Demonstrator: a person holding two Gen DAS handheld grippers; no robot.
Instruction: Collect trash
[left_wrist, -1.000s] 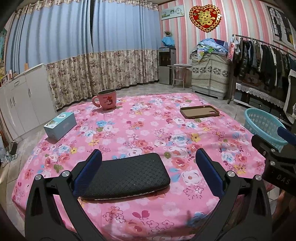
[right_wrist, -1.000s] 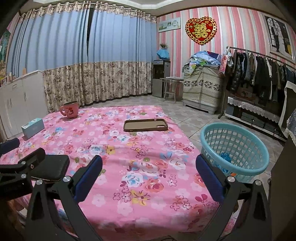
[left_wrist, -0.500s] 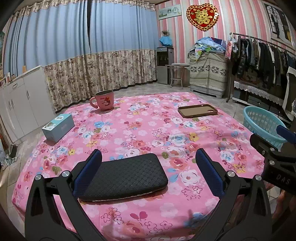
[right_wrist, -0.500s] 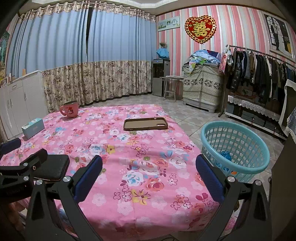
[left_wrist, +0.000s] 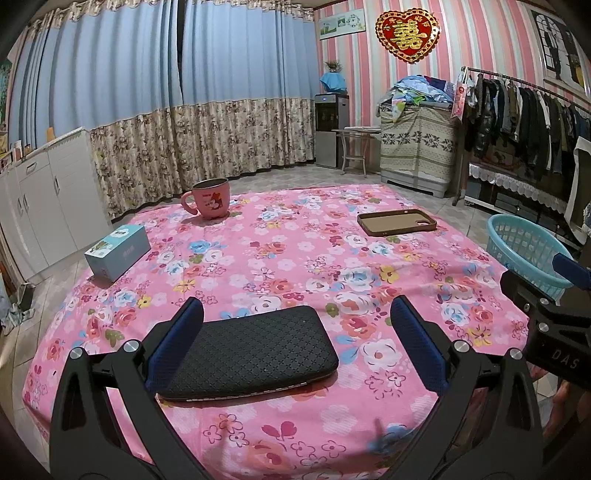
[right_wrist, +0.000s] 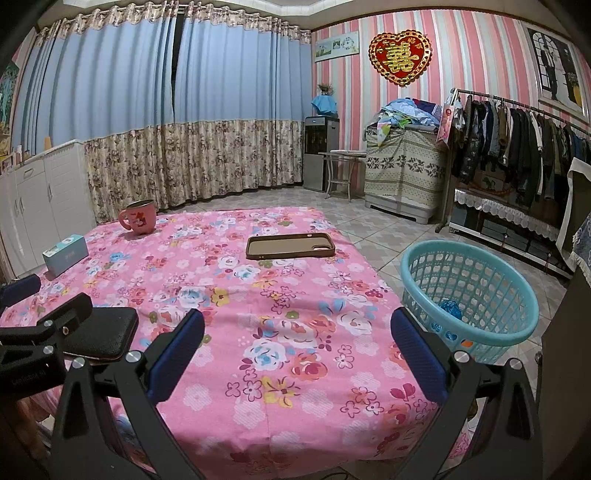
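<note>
I have both grippers hanging at the near edge of the table (right_wrist: 258, 369), the left gripper (left_wrist: 295, 343) and the right gripper (right_wrist: 297, 347) alike spread wide and holding nothing. The basket (right_wrist: 469, 295) stands on the floor beside the table's right edge, with a few scraps (right_wrist: 448, 308) lying in its bottom. On the cloth I see only a mug (left_wrist: 210, 199), a box (left_wrist: 118, 251), a phone case (left_wrist: 397, 221) and a black pad (left_wrist: 251, 350), none of which looks like trash. I judge the collecting close to done, or done.

Even indoor light, fisheye-warped edges
</note>
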